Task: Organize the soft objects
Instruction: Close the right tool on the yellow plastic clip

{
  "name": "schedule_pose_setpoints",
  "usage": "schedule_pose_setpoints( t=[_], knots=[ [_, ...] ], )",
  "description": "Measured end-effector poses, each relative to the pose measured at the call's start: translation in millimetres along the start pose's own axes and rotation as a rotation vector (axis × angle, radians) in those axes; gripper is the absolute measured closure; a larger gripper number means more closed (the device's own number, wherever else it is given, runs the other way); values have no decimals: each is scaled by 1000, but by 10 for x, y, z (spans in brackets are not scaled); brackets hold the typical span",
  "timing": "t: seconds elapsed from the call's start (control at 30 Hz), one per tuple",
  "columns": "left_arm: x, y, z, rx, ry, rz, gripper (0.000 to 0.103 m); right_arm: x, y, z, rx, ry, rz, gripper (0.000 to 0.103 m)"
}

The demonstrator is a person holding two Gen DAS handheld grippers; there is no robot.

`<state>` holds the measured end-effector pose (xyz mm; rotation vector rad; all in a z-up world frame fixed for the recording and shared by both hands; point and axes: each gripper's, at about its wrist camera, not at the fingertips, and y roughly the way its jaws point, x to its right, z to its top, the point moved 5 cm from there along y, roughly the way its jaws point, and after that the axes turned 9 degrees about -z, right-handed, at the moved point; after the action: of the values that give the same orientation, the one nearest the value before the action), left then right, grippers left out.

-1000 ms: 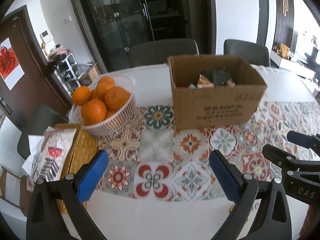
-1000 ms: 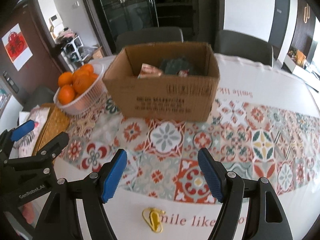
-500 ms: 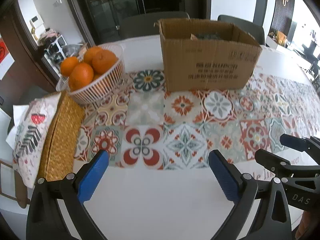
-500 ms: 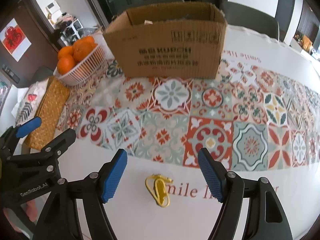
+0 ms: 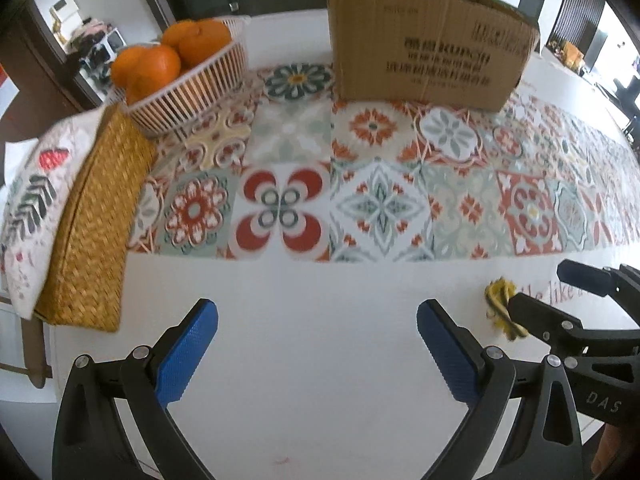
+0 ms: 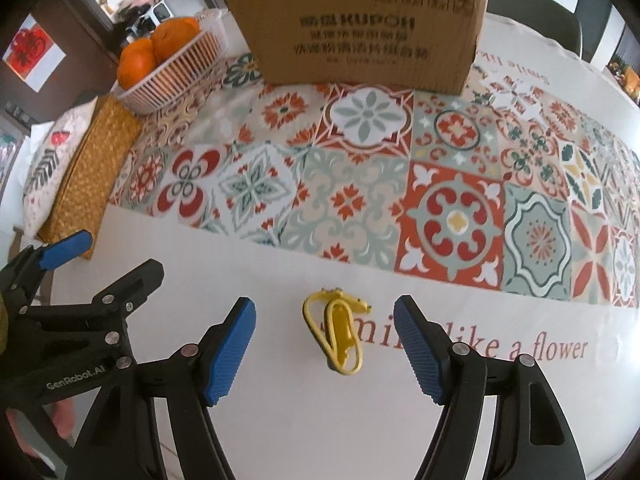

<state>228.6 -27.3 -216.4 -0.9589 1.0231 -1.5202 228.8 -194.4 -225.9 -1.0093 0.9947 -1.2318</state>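
A small yellow soft object lies on the white tablecloth, on the printed words. My right gripper is open and low over the table, its blue pads on either side of the yellow object, not touching it. The object also shows in the left wrist view, partly hidden behind the right gripper's finger. My left gripper is open and empty over bare white cloth to the left of it. A cardboard box stands at the far side of the patterned runner; its contents are hidden from here.
A white basket of oranges stands at the back left. A woven yellow box with a printed cloth pouch lies along the table's left edge. Dark chairs stand behind the box.
Both grippers have dropped lower and drawn back toward the near table edge. The yellow object now sits between the right gripper's pads. The box's inside has gone out of sight.
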Motion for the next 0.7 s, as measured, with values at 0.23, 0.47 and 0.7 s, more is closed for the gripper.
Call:
schedule_pose_setpoints(
  t=[0.23,0.47,0.7],
  knots=[
    [6,164,-121,-55,2,-8,1,0,213,-113,-52,-5,10,39],
    [-3,356,-221,-114,0,-13,1,-26,393,-178,-85,-7,13,49],
    [14,434,-241,-133,7,-14,1,-41,464,-206,-87,-11,11,62]
  ],
)
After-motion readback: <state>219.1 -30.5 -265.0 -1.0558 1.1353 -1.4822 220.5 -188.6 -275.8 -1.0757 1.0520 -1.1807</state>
